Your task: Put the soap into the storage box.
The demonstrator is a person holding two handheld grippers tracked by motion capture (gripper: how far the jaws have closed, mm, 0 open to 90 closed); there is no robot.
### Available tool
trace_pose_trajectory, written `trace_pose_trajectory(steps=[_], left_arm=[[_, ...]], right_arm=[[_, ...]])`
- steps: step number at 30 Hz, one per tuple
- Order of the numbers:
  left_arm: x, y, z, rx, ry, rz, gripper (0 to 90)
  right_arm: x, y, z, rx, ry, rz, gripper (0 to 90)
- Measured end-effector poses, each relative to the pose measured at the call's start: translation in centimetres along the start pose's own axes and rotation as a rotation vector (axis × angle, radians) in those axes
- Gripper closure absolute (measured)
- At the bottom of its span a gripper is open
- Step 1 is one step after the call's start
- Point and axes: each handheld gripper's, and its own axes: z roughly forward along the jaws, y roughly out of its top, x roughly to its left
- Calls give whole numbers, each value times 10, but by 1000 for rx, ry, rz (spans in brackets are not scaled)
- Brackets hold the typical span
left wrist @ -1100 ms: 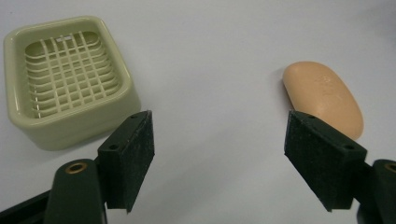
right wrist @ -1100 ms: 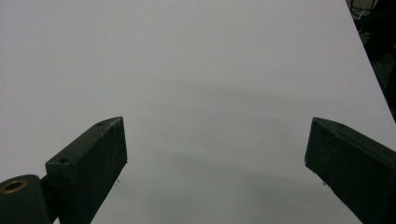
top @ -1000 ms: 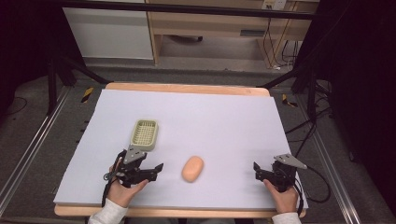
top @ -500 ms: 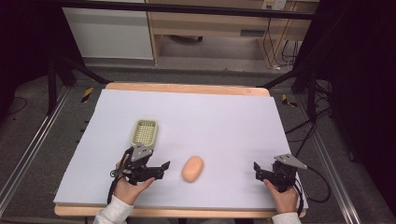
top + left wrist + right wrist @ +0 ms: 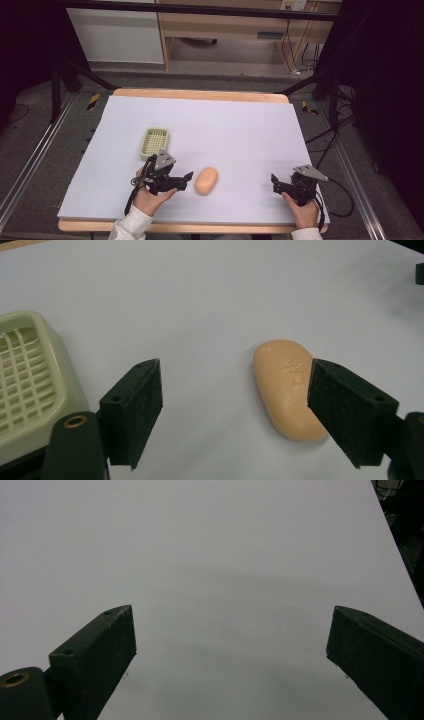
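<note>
Starting at the left: the pale green plastic soap dish with its slatted grid floor (image 5: 154, 142) sits on the white table sheet (image 5: 240, 120), just beyond and to the outer side of the left gripper (image 5: 184, 178), and it holds nothing yet. The left gripper's jaws have just been opening and stand wide apart, gripping nothing; in the left gripper view the dish (image 5: 30, 385) lies off the left jaw. Just ahead, the peach-coloured oval bar of soap (image 5: 206, 180) lies flat on the sheet. In that same view the soap (image 5: 287, 387) sits beside the right jaw, partly behind its pad, not squarely between the two.

So, by my reading, the work has barely started: the bar is not yet picked up, and the lift and the carry to the dish are all ahead.

Far right, the right gripper (image 5: 276, 181) rests well apart from the soap, jaws spread wide over bare sheet, holding nothing.
</note>
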Motion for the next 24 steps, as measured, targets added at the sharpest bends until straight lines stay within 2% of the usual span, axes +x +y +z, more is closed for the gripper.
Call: trace_pose_trajectory(steps=[16,24], left_arm=[[-15,10,16,36,-18,39,204],[-21,11,25,51,-27,41,195]], right_arm=[[1,0,0,4,4,-3,61],[1,0,1,6,8,-5,61]])
